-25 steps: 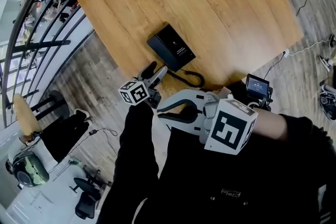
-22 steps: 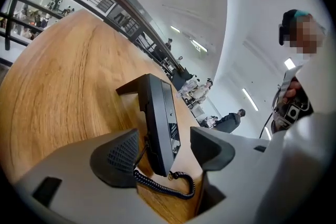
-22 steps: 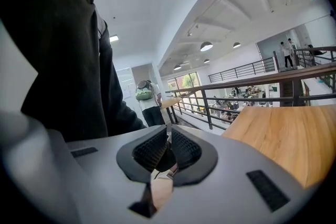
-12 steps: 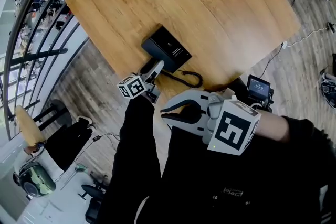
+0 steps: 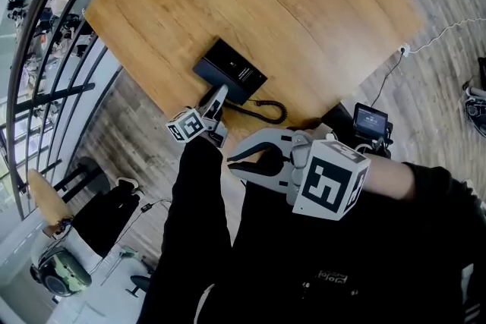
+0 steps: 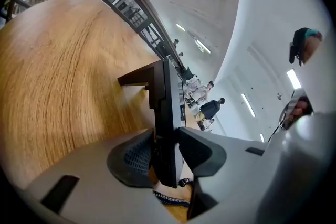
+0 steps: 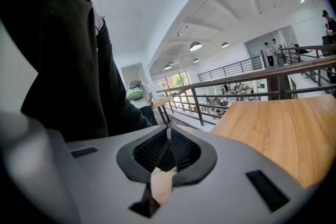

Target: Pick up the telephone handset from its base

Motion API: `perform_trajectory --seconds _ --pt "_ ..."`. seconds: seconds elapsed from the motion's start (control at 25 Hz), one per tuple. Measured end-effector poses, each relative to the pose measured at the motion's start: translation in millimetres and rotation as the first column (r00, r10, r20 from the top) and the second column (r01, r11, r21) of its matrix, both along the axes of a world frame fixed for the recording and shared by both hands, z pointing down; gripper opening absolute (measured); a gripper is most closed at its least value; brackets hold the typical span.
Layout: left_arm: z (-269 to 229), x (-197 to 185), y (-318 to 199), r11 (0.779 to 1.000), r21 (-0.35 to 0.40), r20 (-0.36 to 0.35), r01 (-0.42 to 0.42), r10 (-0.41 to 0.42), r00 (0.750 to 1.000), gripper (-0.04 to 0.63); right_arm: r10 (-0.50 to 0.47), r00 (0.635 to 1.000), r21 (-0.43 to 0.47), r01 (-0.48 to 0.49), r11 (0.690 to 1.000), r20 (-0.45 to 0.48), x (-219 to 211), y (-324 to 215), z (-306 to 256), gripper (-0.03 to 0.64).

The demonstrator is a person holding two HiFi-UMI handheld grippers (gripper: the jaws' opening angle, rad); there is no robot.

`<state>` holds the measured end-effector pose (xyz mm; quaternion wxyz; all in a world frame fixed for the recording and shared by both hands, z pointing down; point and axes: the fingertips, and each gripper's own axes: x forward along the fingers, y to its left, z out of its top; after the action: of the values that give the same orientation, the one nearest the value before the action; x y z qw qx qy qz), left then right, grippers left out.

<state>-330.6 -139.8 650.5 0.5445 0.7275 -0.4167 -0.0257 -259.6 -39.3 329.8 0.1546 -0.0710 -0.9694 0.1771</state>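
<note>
I am watching the telephone handset (image 6: 164, 128) standing as a dark slab between the jaws in the left gripper view. The left gripper (image 5: 217, 95) is closing on it, and both ribbed pads (image 6: 135, 157) are meeting its flat sides, so the grasp is on the handset. Only this view is showing that contact. In the head view I am making out just the gripper's tip reaching the black base (image 5: 231, 69) at its 7 o'clock corner. There I cannot separate handset from base, and I am seeing no gap between them.

The base is sitting on the wooden table (image 5: 304, 19), close to the table's edge at 7 o'clock. The coiled cord (image 5: 267, 111) is looping at the base's 4 o'clock in the head view. The left gripper view is catching only a short stretch of it, at 6 o'clock under the handset.

The right gripper (image 7: 169, 139) is hanging off the table, at 5 o'clock from the left one, over the person's black sleeve (image 5: 199, 216). Its own view is showing the jaws clenched together with nothing between them, which the head view is not letting me judge.

That view is also looking across the tabletop at 3 o'clock to a railing (image 7: 252, 89), which the head view is showing curving along 9 o'clock.
</note>
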Motion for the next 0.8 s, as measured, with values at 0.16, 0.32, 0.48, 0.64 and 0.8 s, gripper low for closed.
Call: perform_trajectory --seconds 0.16,0.32,0.48,0.64,0.8 --pt "-5 4 -2 1.000 -0.002 0.052 -0.024 0.024 0.998 0.146 -0.007 1.000 0.002 0.007 1.000 -0.001 3 4 -4 0.018" --pt "-9 5 -1 0.999 -0.004 0.114 -0.036 0.037 0.993 0.110 -0.013 1.000 0.015 0.013 1.000 0.008 4 11 -7 0.018" --pt "-12 3 1 1.000 -0.001 0.127 -0.001 0.002 0.992 0.095 -0.011 1.000 0.028 0.011 1.000 0.012 7 15 -9 0.018" --pt "-17 4 -1 0.999 0.009 0.105 0.031 -0.032 0.994 0.083 -0.011 1.000 0.041 0.011 0.999 0.012 9 18 -11 0.018" --pt "-18 6 4 0.999 0.016 0.090 0.050 -0.051 0.995 0.080 -0.005 1.000 0.053 0.005 0.999 0.006 16 22 -13 0.018"
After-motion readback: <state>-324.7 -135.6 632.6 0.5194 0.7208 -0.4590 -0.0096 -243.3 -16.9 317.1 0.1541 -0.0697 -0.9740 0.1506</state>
